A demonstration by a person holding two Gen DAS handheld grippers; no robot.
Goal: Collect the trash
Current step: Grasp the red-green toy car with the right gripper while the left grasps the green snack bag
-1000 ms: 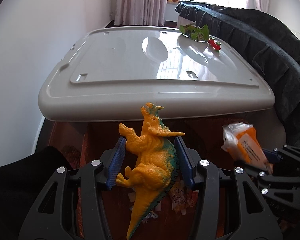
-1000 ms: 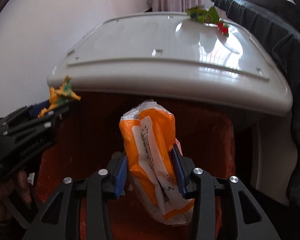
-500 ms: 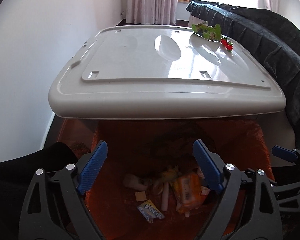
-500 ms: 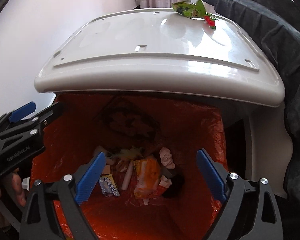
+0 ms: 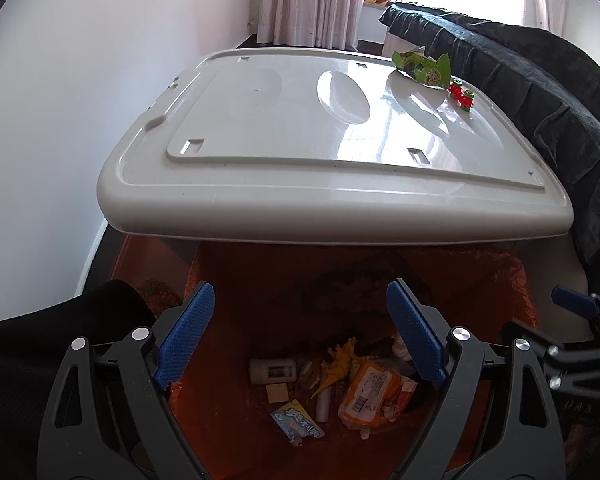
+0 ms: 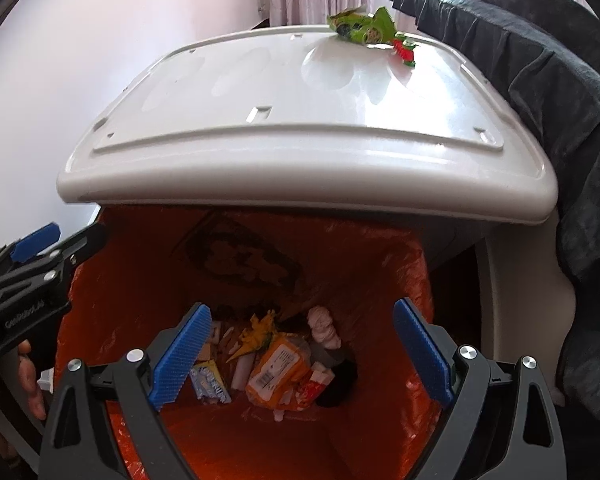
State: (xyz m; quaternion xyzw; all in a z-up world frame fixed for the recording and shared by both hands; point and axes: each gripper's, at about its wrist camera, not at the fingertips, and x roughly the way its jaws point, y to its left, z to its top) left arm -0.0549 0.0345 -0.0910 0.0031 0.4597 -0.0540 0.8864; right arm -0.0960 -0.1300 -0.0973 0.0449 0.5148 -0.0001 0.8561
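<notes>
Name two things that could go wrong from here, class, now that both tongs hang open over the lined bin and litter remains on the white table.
1. The green wrapper and the small red pieces lie at the white table's far edge beside the dark sofa cover; a clumsy reach might push them off.
2. The left tongs and right tongs hang close together over the orange bin liner; they might collide or snag it.

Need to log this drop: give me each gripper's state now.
Left gripper: open, holding nothing, above the bin.
Right gripper: open, holding nothing, above the bin.
</notes>
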